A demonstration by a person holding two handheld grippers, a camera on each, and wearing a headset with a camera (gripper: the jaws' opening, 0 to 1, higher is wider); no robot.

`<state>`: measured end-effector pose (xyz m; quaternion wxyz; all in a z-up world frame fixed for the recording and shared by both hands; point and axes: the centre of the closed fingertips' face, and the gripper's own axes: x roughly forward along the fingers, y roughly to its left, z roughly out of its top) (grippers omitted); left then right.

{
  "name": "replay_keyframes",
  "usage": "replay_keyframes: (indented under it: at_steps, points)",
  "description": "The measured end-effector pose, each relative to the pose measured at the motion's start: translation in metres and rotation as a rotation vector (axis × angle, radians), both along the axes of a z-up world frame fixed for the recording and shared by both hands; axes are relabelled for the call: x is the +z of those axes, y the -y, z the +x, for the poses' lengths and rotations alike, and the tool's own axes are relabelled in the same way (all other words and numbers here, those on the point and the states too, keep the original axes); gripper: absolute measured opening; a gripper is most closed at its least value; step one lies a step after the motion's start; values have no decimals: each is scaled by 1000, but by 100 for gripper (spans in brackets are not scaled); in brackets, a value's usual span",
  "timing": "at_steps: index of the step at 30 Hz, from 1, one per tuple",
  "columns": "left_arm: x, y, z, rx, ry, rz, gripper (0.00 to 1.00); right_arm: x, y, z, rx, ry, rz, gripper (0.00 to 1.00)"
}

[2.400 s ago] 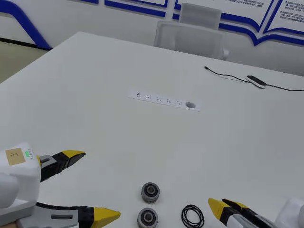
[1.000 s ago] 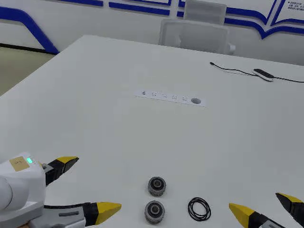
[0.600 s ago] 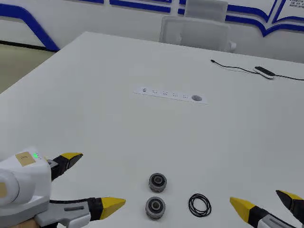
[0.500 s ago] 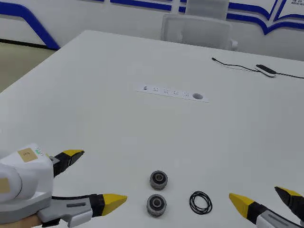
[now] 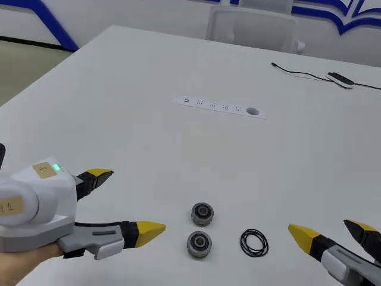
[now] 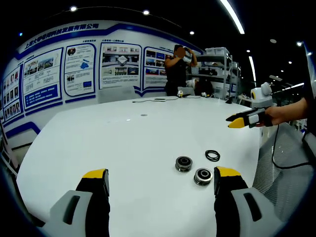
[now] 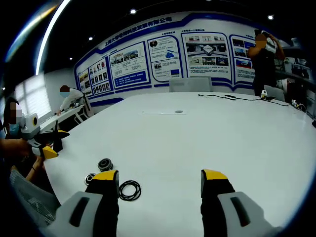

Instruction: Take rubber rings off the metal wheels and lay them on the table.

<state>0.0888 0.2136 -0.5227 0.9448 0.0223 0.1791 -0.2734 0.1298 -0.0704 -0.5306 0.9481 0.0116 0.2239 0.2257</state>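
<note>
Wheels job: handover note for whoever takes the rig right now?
Left tool: open, empty, left of the wheels.
Right tool: open, empty, right of the rings.
Far wheel and near wheel sit apart on the table. Loose rings lie to their right.
Done: some rings are off and laid down.
Left: check both wheels for remaining rings, as it is too small to tell here.

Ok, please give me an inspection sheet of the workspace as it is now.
Surface: white table, smooth.
Job's things: near wheel and far wheel, apart; rubber rings lie on the table beside them.
Clutter: socket strip; small black device.
Grippers: left gripper and right gripper open, holding nothing.
Cables: black cable running to the device.
Surroundings: chair, wall posters, a standing person.
</note>
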Motion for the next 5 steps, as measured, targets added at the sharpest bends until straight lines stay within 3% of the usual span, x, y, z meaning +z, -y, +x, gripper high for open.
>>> replay_keyframes:
  at_steps: [5]
  points:
    - [-3, 1, 0, -4, -1, 0, 90, 1, -3, -1, -2, -1, 5, 68]
